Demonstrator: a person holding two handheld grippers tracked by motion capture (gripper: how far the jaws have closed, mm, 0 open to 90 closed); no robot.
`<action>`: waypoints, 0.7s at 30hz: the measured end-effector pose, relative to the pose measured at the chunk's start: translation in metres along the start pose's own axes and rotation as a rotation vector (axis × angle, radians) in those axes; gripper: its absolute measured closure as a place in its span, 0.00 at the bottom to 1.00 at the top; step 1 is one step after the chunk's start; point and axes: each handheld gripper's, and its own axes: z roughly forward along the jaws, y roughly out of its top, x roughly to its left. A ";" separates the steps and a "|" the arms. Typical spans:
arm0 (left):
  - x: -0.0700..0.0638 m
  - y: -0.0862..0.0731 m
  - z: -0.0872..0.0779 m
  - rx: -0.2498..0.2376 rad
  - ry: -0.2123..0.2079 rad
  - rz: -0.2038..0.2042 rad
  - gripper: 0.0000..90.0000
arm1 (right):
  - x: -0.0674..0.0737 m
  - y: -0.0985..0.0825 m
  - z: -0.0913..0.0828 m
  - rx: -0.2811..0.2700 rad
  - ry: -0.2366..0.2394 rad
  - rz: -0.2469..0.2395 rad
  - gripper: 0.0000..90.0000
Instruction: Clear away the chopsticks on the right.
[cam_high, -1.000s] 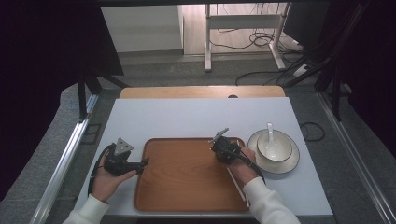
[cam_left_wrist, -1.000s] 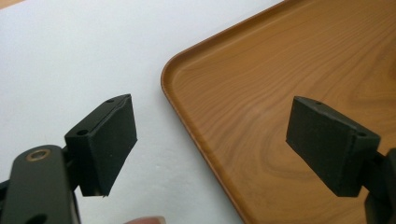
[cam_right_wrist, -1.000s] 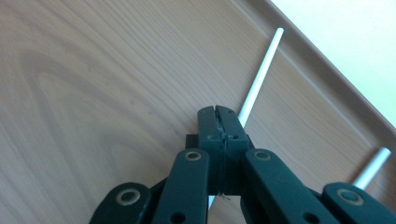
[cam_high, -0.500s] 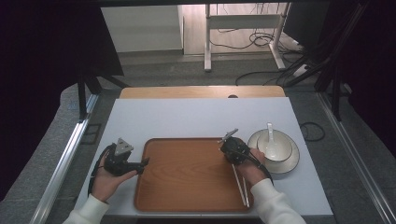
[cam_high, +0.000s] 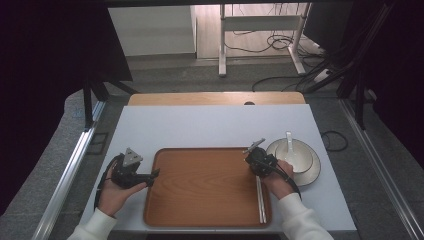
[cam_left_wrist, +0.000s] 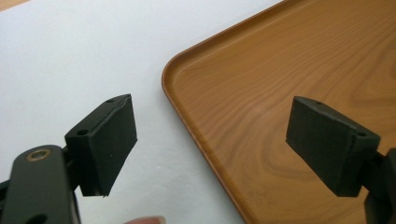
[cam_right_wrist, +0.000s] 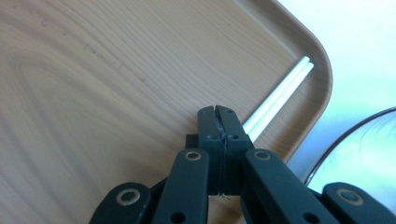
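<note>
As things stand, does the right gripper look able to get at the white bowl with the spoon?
Probably yes: the right gripper sits beside the white bowl, nothing between them, but its jaws are shut and must open first.

1. White table top (cam_high: 210, 127) with a wooden strip (cam_high: 216, 98) at its far edge.
2. Grey floor (cam_high: 200, 75); cables (cam_high: 280, 47) trail there.
3. White stand legs (cam_high: 222, 45) behind.

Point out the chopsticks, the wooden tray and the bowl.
chopsticks (cam_right_wrist: 280, 95), right gripper view, mid-length of the pair.
wooden tray (cam_high: 200, 185), high view, bare floor.
bowl (cam_high: 300, 155), high view, inner wall.
</note>
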 end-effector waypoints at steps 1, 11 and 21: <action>0.000 0.000 0.000 0.000 0.000 0.000 0.18 | 0.000 0.000 -0.001 -0.001 0.003 0.001 0.99; 0.000 0.000 0.000 -0.002 0.000 0.001 0.18 | -0.008 0.002 -0.027 -0.120 0.047 -0.003 0.99; -0.001 0.000 -0.003 -0.009 -0.002 0.005 0.18 | -0.038 -0.010 -0.070 -0.315 0.188 0.046 0.81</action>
